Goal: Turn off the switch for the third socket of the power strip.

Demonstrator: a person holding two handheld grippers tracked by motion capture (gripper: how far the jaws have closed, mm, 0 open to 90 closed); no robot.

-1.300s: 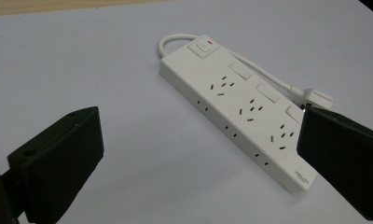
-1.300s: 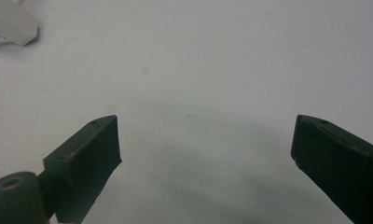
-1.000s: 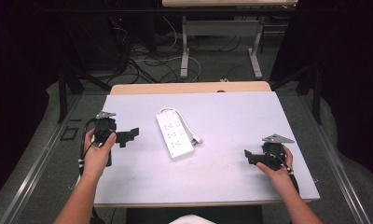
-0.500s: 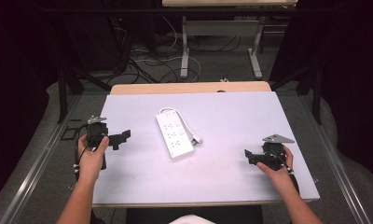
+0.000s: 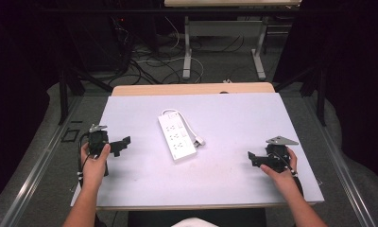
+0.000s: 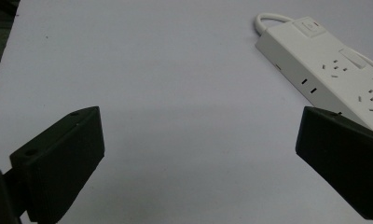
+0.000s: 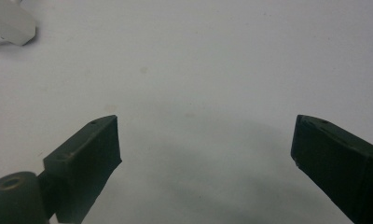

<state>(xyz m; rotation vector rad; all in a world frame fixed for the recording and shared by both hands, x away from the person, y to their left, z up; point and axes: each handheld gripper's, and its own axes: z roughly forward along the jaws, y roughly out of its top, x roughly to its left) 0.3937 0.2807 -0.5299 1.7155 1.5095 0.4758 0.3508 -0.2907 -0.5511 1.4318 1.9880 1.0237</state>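
A white power strip (image 5: 176,137) lies flat near the middle of the white table (image 5: 234,113), its cord looping round to a plug (image 5: 199,141) at its right side. My left gripper (image 5: 122,145) is near the table's left edge, open and empty, pointing toward the strip. In the left gripper view the jaws stand wide apart (image 6: 198,126), with the power strip (image 6: 334,65) at the upper right beyond them. My right gripper (image 5: 251,159) is low near the front right, open and empty. In the right gripper view (image 7: 204,135) the plug (image 7: 7,21) shows at the top left corner.
A wooden tabletop strip (image 5: 192,89) borders the far edge. Behind it on the floor are cables (image 5: 149,61) and the legs of another table (image 5: 187,52). Metal rails (image 5: 40,165) run along both sides of the table.
My left gripper has shifted a little to the left and toward the person, staying open. The right gripper and the power strip have stayed put.
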